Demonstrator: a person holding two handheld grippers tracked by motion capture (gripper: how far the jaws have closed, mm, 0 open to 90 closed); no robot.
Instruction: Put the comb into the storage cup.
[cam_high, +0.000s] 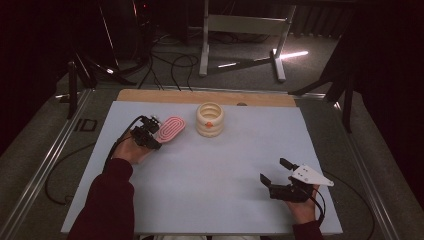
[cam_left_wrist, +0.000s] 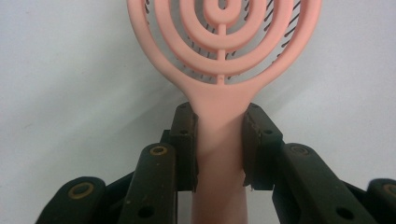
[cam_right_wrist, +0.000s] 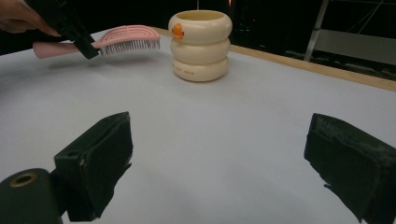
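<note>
A pink hairbrush with ring-shaped slots hangs just above the white table sheet at the back left, bristles down. My left gripper is shut on its handle, both pads pressing its sides. Right of the brush head stands a cream ribbed cup with an orange mark, also seen as the cup behind the brush. My right gripper rests near the front right edge, jaws wide apart with nothing between them.
A wooden strip borders the sheet's far edge. Metal rails run along both sides of the table. Cables and a stand's legs lie on the floor beyond. The sheet's middle lies between the two hands.
</note>
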